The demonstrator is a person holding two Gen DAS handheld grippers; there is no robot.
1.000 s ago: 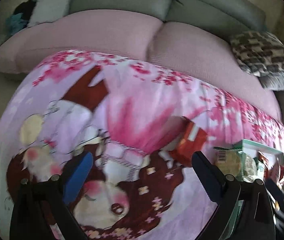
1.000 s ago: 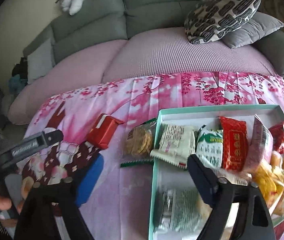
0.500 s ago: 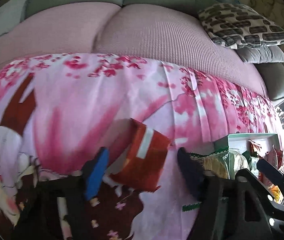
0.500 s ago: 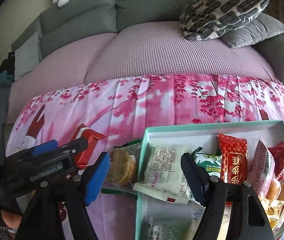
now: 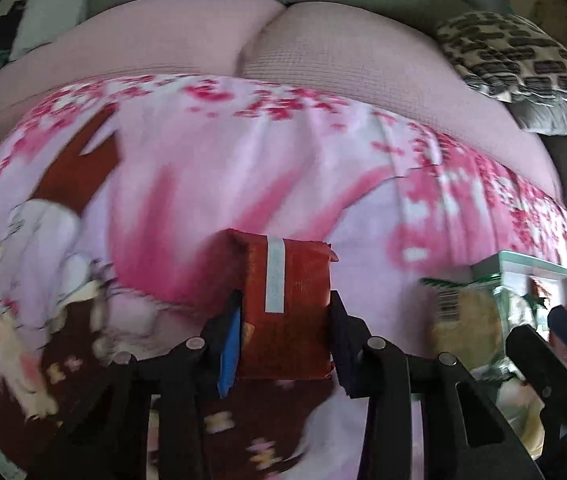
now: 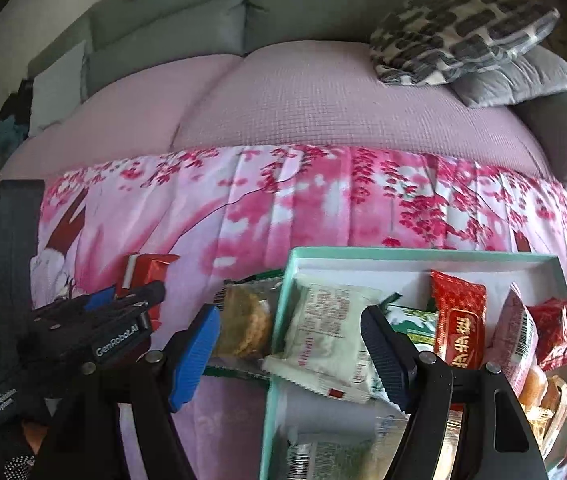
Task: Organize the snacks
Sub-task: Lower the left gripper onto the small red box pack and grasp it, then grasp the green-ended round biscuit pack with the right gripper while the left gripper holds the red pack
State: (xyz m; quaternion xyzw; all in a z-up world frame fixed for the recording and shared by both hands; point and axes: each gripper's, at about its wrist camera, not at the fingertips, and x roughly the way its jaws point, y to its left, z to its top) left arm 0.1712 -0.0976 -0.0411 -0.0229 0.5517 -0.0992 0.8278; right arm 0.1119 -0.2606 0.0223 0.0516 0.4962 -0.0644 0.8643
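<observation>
Where the left gripper [image 5: 283,320] clamps it, red snack packet [image 5: 287,304] shows a pale stripe.

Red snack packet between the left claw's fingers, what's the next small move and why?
Probably lift the red snack packet and carry it toward the teal box. The left claw looks closed on its sides, the packet lies outside on the pink blanket, and the other snacks sit in that box.

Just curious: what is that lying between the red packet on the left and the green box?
A clear cracker pack lies there on the blanket, against the box, right of the red packet. The right wrist view shows it best.
</observation>
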